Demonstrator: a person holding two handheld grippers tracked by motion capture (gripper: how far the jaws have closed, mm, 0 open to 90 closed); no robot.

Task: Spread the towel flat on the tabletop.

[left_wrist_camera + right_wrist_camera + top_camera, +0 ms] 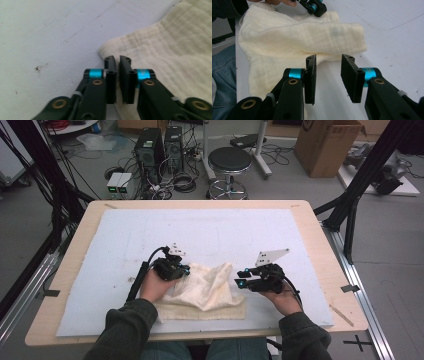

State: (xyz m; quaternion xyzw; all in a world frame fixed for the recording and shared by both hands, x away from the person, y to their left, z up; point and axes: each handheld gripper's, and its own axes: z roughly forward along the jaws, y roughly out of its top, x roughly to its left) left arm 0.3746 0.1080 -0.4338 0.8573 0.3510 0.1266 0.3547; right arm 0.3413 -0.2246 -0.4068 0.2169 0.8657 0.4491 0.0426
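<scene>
**Two grippers at a crumpled cream cloth**

A cream muslin cloth (205, 290) lay bunched on the pale blue-grey mat (125, 240) that covered the wooden table (320, 235), a little below the centre of the high view and between the person's two hands. Its lower edge lay flat in a straight strip, while the upper part was heaped in soft folds.

The left gripper (184, 269) sat at the upper left corner of the cloth in the high view, held by the left hand (156, 287). In the left gripper view (117, 62) its jaws stood all but together, only a thin slit between the pads, with the tips over the rounded corner of the cloth (170, 55), which spread toward the right side of that frame. Whether any fabric was pinched in that slit could not be told.

The right gripper (240, 279) was just right of the cloth in the high view, carried by the right hand (285, 301) and pointing left toward the fabric. In the right gripper view (328, 63) its jaws stood partly open, with bare mat showing in the gap and nothing held; the folded edge of the cloth (294, 35) lay just beyond the tips, filling the upper left of that frame, with the left gripper (314, 7) at its far edge near the top.
</scene>
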